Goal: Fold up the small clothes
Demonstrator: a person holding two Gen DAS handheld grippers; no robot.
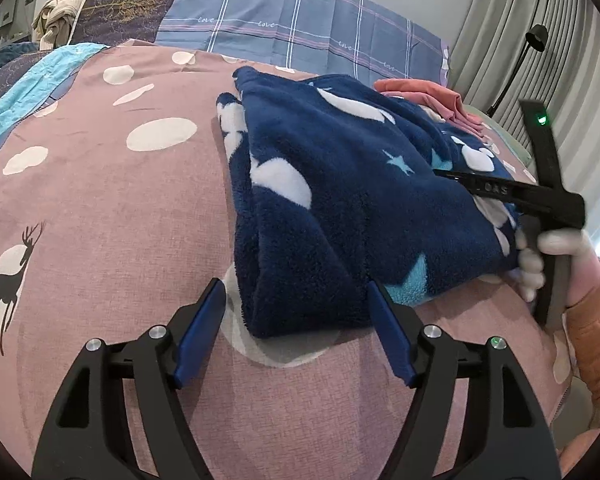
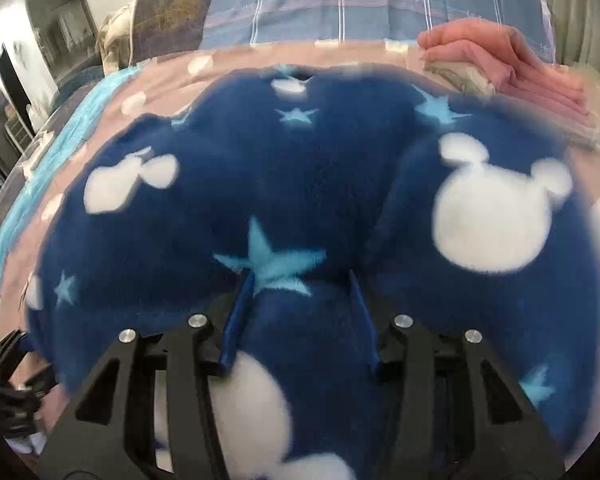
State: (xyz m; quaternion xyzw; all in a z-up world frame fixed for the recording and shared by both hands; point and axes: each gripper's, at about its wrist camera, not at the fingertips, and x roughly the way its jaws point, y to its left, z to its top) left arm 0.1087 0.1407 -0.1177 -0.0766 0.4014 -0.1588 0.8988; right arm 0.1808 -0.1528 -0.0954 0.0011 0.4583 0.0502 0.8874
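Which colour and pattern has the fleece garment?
Navy fleece garment with white mouse-head shapes and light blue stars, clearest in the left wrist view.

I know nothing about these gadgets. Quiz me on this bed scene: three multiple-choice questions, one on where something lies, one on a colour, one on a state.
1. Where is the pink pile?
A. beyond the fleece, near the pillow
B. on the floor
C. under the fleece

2. What colour are the fleece's stars?
A. red
B. light blue
C. yellow

3. How is the left hand-held gripper?
A. shut on the fleece
B. shut on the pillow
C. open, holding nothing

Answers:
1 A, it lies past the fleece by the plaid pillow.
2 B, the stars show pale blue on navy.
3 C, its fingers stand apart, the fleece's corner between them ungripped.
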